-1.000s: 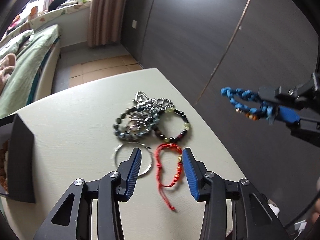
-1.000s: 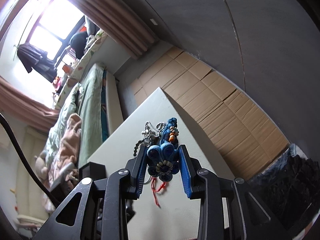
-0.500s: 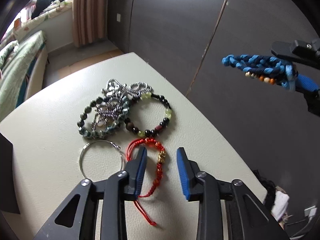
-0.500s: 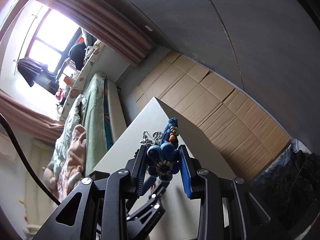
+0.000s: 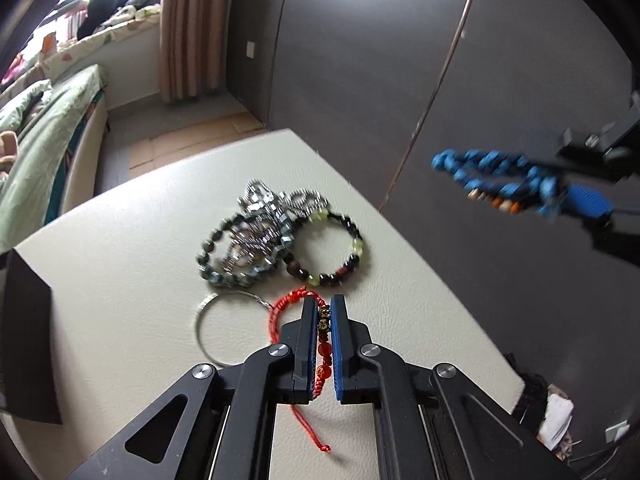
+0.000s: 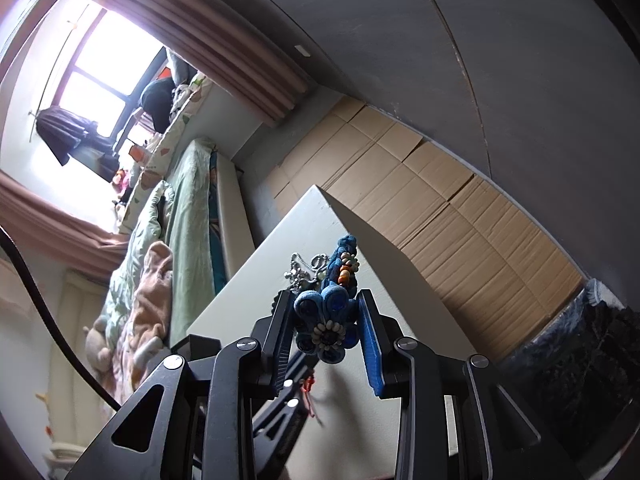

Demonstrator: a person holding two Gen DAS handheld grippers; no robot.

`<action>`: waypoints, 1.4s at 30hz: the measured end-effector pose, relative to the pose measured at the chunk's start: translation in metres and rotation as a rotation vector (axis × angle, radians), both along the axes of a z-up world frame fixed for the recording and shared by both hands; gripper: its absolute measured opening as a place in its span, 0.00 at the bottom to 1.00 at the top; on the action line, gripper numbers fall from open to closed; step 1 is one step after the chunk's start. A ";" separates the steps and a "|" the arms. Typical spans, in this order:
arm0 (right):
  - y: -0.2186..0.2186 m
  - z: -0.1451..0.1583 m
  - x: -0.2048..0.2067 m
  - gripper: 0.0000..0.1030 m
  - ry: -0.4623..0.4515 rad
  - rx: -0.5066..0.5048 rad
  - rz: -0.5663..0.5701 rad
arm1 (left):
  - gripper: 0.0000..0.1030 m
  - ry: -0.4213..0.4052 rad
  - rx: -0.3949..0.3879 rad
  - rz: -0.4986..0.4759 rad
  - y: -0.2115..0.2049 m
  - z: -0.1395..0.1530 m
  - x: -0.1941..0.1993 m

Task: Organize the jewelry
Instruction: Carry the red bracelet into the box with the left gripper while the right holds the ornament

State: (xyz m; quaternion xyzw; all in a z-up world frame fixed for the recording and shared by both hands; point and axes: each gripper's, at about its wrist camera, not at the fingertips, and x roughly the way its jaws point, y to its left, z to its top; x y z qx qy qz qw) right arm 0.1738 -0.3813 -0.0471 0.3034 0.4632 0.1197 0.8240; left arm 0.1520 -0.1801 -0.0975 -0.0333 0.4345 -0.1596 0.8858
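My left gripper (image 5: 323, 312) is shut on a red cord bracelet (image 5: 322, 354) with red and gold beads that lies on the white table (image 5: 132, 280). Beyond it lie a plain silver hoop (image 5: 204, 320), a dark bead bracelet with yellow-green beads (image 5: 340, 246), a grey-green bead bracelet (image 5: 210, 268) and a silver chain pile (image 5: 264, 216). My right gripper (image 6: 326, 340) is shut on a blue braided bracelet (image 6: 326, 320) and holds it in the air to the right of the table; the bracelet also shows in the left wrist view (image 5: 500, 176).
A black box (image 5: 24, 344) stands at the table's left edge. A dark wardrobe wall (image 5: 440, 60) runs close along the table's right side. A bed (image 5: 36, 128) is beyond on the left, and cardboard (image 6: 440, 200) covers the floor.
My left gripper has moved down onto the red bracelet and closed on it. My right gripper still holds the blue bracelet aloft and has shifted slightly.
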 end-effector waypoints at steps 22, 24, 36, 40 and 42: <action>0.093 -0.004 0.006 0.31 -0.043 0.073 0.159 | 0.06 -0.086 -0.173 0.206 0.119 0.065 -0.020; 0.102 -0.005 0.005 0.31 -0.044 0.071 0.174 | 0.06 -0.091 -0.175 0.226 0.131 0.067 -0.022; 0.155 -0.013 0.000 0.31 -0.038 0.029 0.272 | 0.06 -0.121 -0.153 0.354 0.201 0.073 -0.034; 0.167 -0.014 -0.001 0.31 -0.043 0.024 0.288 | 0.06 -0.131 -0.152 0.397 0.221 0.073 -0.038; 0.171 -0.014 0.000 0.31 -0.049 0.023 0.292 | 0.06 -0.146 -0.164 0.415 0.228 0.073 -0.039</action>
